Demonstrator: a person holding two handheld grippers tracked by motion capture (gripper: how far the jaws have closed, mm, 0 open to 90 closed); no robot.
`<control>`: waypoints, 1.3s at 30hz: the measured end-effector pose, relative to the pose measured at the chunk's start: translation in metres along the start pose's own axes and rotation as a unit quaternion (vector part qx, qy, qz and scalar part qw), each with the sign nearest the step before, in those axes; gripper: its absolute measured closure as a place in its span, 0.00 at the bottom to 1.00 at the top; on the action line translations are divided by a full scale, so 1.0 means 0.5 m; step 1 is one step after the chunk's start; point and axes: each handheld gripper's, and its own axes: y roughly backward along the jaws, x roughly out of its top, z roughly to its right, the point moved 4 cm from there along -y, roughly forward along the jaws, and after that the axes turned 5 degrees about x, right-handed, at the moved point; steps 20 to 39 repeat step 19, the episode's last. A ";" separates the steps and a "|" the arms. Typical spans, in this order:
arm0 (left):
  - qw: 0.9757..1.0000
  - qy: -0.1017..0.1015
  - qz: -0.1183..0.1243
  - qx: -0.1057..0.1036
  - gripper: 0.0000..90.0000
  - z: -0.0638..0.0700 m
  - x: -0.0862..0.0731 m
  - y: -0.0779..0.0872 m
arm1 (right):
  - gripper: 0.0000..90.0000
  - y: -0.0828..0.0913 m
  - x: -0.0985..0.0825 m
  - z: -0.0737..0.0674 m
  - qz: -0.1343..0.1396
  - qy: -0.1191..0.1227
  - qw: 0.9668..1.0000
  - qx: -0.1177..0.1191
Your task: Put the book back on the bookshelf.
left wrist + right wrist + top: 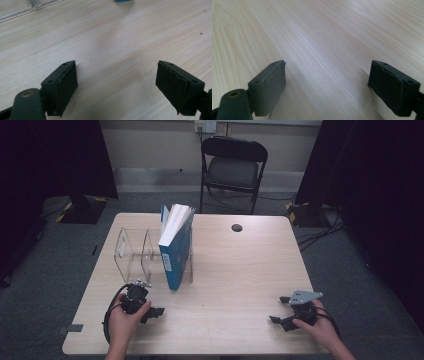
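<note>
A blue book point(176, 251) stands upright, pages fanned at the top, against the right end of a clear acrylic rack point(131, 251) on the wooden table point(240, 270). My left gripper point(152, 314) rests low over the table's front left, just in front of the rack, held in a hand. Its jaws stand open over bare wood in the left gripper view point(116, 63), where the rack's base point(32, 5) and a sliver of the book point(123, 0) lie at the top edge. My right gripper point(279, 309) sits at the front right, also open over bare wood point(328, 62).
A black folding chair point(233, 167) stands behind the table. A dark round grommet point(237, 227) sits in the tabletop at the back right. Cables point(315, 237) lie on the floor to the right, and dark curtains flank both sides.
</note>
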 end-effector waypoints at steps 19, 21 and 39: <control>0.994 -0.094 0.022 0.044 0.03 0.023 -0.014 -0.022 | 0.15 0.000 0.000 0.000 0.000 0.000 1.000 0.000; 0.994 -0.094 0.022 0.044 0.03 0.023 -0.014 -0.022 | 0.15 0.000 0.000 0.000 0.000 0.000 1.000 0.000; 0.994 -0.094 0.022 0.044 0.03 0.023 -0.014 -0.022 | 0.15 0.000 0.000 0.000 0.000 0.000 1.000 0.000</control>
